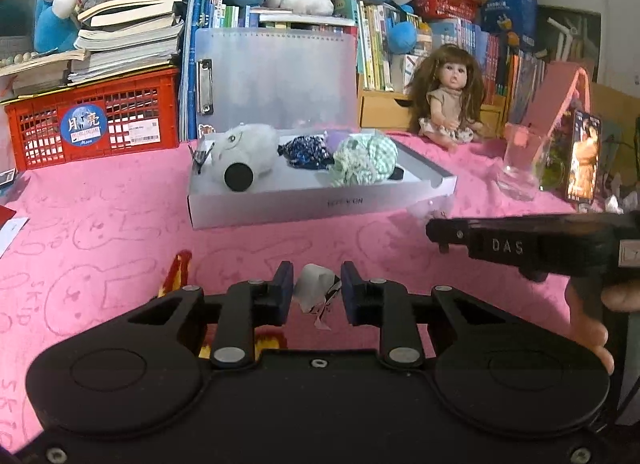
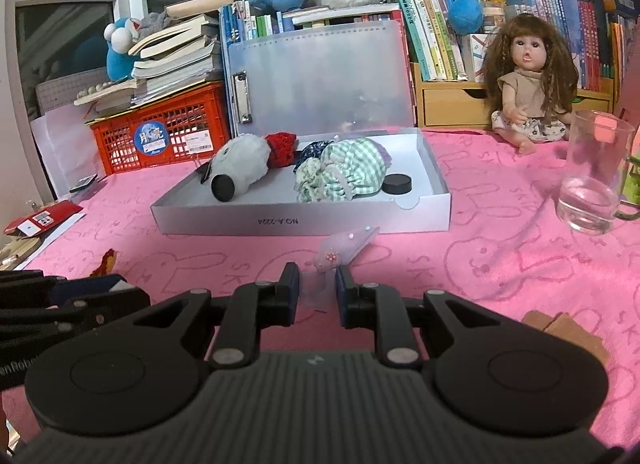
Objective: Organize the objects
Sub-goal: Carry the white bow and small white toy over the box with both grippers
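Left gripper (image 1: 314, 290) pinching crumpled white paper scrap (image 1: 316, 284); right gripper (image 2: 318, 286) clamping translucent lilac beaded hair clip (image 2: 344, 250), both near white box (image 2: 304, 220).

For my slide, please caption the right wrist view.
Right gripper grips a translucent lilac hair clip before the open white box.

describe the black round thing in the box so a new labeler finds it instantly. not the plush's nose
Find the shallow white box on the pink cloth, in front of the upright clear clipboard. At the box's right end, beside the green checked fabric bundle, lies a flat black disc: alone on the box floor, attached to nothing.
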Tool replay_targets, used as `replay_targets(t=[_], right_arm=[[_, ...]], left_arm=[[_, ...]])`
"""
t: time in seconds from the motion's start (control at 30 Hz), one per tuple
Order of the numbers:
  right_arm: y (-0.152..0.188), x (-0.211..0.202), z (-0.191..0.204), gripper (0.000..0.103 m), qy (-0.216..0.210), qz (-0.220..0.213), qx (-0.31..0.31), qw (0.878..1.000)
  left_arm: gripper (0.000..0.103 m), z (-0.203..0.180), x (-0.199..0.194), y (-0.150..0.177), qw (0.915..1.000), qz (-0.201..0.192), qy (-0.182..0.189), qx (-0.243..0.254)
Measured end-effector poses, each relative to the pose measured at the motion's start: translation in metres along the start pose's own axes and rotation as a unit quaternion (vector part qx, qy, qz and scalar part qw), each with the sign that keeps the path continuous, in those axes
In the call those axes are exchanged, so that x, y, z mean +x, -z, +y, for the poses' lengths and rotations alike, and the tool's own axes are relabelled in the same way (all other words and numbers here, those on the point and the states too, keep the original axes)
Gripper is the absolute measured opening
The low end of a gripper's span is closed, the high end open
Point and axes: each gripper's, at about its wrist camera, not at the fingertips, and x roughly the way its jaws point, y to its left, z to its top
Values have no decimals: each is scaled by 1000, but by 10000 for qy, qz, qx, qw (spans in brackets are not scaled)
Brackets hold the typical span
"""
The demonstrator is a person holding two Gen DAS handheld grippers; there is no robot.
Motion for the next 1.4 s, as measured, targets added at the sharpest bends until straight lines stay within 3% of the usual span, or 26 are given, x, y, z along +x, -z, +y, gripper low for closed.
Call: replay_targets(t=[0.57, 0.87, 1.4], right_arm=[[-35, 7, -19, 23, 236, -97, 246, 9994], [-57, 28, -35, 23, 171, 50, 595, 9981], [-74, 76, -45, 23, 219, 521, 542, 9969]], left_arm=[[24, 23, 37, -58, 9983, -85, -172, -542], [24, 28, 65, -82, 9977, -68, -304, -605], [24, 42, 131, -101, 9956, 275, -449, -781]])
